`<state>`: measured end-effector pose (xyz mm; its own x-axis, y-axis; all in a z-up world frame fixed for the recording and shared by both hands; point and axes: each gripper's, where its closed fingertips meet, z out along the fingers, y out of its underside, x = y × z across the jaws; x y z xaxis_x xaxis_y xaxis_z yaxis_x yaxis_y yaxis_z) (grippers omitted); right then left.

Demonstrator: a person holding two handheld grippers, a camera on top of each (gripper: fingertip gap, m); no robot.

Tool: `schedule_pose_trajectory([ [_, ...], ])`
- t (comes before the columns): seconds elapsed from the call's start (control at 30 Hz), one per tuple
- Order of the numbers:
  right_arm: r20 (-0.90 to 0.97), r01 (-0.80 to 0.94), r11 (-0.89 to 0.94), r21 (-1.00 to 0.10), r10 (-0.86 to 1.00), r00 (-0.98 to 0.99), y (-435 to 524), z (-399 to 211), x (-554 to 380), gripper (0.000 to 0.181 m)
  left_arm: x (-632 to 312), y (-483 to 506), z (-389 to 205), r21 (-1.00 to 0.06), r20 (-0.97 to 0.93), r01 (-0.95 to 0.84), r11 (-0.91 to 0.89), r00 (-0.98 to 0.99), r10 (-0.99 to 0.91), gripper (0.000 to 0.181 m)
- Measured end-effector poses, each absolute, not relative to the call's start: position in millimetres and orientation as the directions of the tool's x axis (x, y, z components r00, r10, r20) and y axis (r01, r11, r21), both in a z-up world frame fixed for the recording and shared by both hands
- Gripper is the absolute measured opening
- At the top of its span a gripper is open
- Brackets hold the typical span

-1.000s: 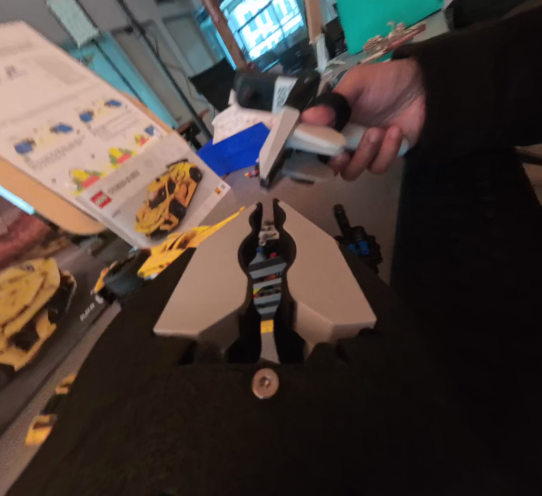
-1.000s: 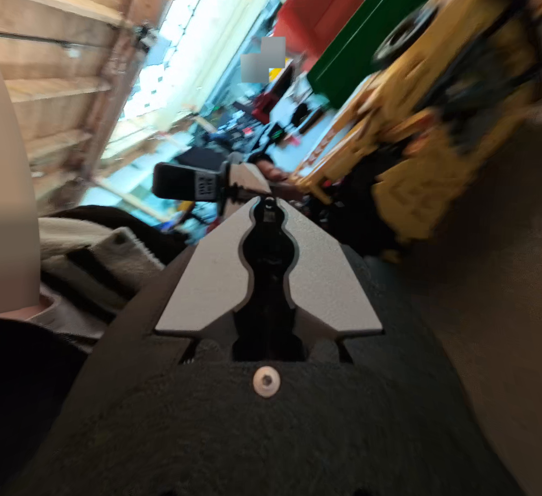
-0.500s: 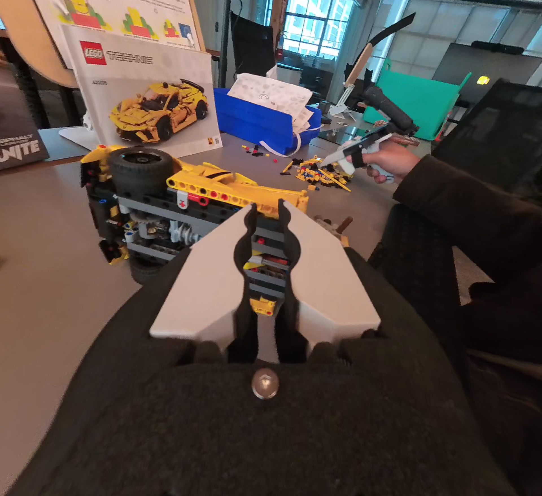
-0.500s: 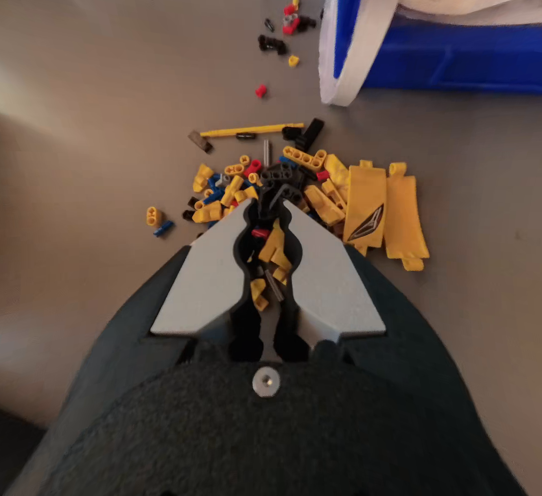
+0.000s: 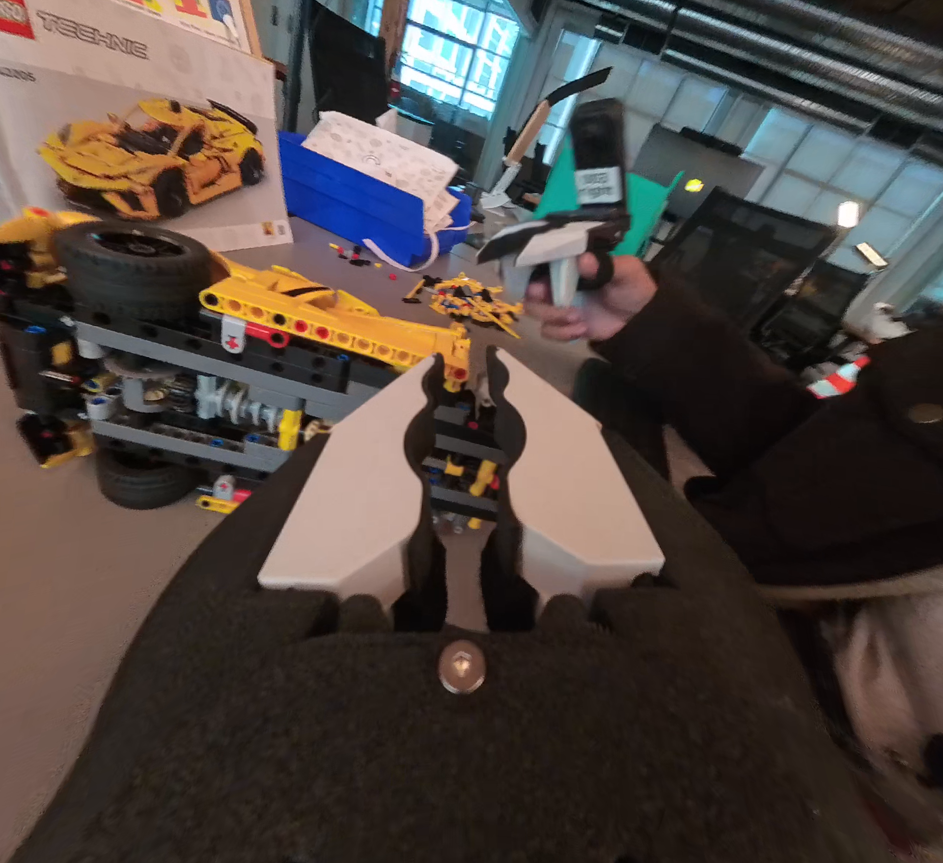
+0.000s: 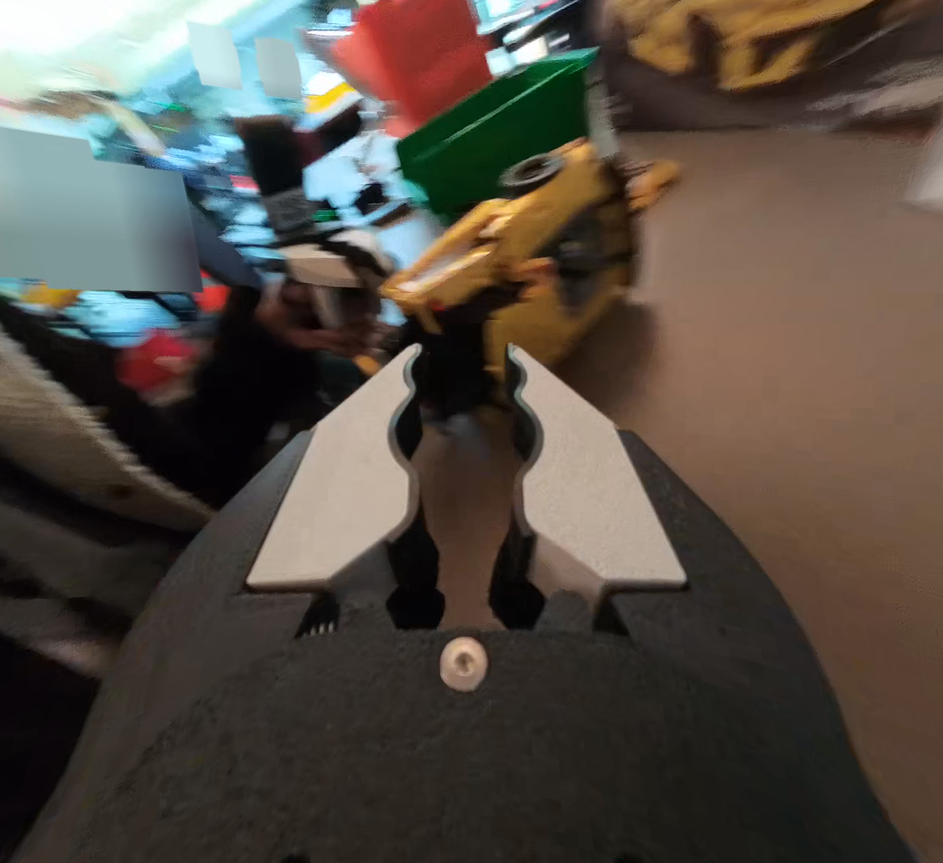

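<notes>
a grey table (image 5: 76,583) in a workshop with big windows carries a blue bin (image 5: 357,211), an instruction booklet (image 5: 153,124) propped upright and a heap of loose bricks (image 5: 469,302). the yellow brick car (image 5: 229,379) lies on its side. the left gripper (image 5: 462,364) is clamped on the car's dark chassis end. the right gripper (image 6: 462,359), held up in a hand (image 5: 592,302) beyond the car, gapes wide and empty near its nose; that view is blurred.

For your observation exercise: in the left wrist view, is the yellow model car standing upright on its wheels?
No, the yellow model car lies on its side, one wheel facing up.
</notes>
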<state>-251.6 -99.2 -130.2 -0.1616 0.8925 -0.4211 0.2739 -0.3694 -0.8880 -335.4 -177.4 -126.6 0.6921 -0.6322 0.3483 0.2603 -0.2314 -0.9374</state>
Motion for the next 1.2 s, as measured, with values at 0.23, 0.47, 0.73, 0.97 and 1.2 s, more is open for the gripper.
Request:
schedule_pose_trajectory([
  [0.23,-0.771,0.473,-0.613,-0.633,0.548,-0.323,-163.6,-147.2,-294.2,0.027,-319.0,-182.0,-151.2,-0.915,0.382,0.167,-0.366,0.652,-0.656,0.016],
  [0.47,-0.796,0.479,-0.639,-0.602,0.527,-0.297,-170.5,-150.7,-306.4,0.021,-317.0,-178.3,-151.9,-0.914,0.383,0.169,-0.369,0.659,-0.647,0.015],
  [0.73,-0.857,0.485,-0.71,-0.511,0.464,-0.224,-167.3,-154.1,-309.5,0.009,-310.2,-176.6,-150.7,-0.916,0.383,0.173,-0.363,0.653,-0.653,0.006],
  [0.97,-0.862,0.498,-0.705,-0.505,0.443,-0.246,-175.7,-150.5,-312.9,0.017,-308.2,-174.6,-149.3,-0.945,0.304,0.128,-0.302,0.691,-0.656,0.003],
  [1.2,-0.911,0.502,-0.765,-0.404,0.282,-0.302,-174.2,-151.7,-312.2,0.006,-308.1,-176.4,-149.5,-0.948,0.291,0.112,-0.3,0.687,-0.665,0.003],
])
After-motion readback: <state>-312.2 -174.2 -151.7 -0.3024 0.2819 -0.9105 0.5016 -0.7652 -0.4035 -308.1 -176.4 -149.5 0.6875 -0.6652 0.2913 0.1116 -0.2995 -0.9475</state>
